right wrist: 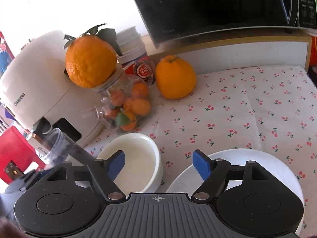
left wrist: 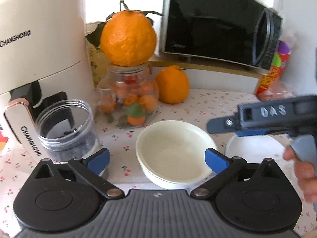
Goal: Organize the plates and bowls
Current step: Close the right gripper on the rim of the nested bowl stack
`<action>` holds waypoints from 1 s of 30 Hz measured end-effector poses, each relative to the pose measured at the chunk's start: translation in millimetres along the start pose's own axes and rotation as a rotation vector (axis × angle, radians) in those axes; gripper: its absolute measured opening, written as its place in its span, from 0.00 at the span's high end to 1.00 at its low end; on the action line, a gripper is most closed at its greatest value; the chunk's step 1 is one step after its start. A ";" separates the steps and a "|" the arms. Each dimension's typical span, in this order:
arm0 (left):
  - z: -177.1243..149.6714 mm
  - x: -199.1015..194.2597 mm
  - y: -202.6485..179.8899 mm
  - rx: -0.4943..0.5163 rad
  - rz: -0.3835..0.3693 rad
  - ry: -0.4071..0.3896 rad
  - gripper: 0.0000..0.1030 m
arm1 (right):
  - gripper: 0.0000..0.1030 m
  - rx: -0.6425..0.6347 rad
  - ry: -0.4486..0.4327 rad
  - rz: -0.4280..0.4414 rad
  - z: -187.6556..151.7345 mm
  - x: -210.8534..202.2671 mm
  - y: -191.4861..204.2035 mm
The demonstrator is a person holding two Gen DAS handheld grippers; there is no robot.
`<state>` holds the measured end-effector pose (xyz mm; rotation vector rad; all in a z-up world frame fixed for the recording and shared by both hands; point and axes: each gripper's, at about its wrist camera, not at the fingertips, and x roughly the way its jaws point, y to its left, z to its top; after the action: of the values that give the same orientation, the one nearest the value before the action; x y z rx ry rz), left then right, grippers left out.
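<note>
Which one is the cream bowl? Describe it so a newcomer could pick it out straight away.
Start at the big white air fryer on the cherry-print tablecloth. In front of it stands a glass jar of small oranges with a large orange on top; the cream bowl sits just in front of that jar. It is empty, deep and off-white, unlike the flatter, whiter dish to its right.

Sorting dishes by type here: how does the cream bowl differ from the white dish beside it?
The cream bowl is deep with steep walls; the white plate is shallow and wider. The bowl is off-white cream; the plate is brighter white. The bowl shows whole; the plate is partly hidden behind the right claw. Both sit empty on the cherry-print tablecloth.
</note>
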<state>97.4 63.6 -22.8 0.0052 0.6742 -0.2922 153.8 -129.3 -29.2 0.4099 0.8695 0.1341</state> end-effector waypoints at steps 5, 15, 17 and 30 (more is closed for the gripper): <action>-10.8 0.8 -3.2 0.058 -0.057 -0.002 0.00 | 0.25 0.064 0.014 0.046 4.4 6.7 -7.3; -23.5 23.5 -13.0 0.141 -0.081 0.097 0.00 | 0.25 0.199 0.039 0.095 12.3 26.8 -21.1; -23.8 28.8 -13.5 0.146 -0.078 0.112 0.00 | 0.26 0.198 0.040 0.096 12.6 30.3 -20.2; -25.2 46.5 -11.4 0.132 -0.091 0.140 0.06 | 0.35 0.190 0.045 0.083 12.4 49.5 -14.7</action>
<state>113.4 42.9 -70.1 0.1220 0.7943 -0.4266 194.3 -132.6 -63.3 0.6227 0.9130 0.1385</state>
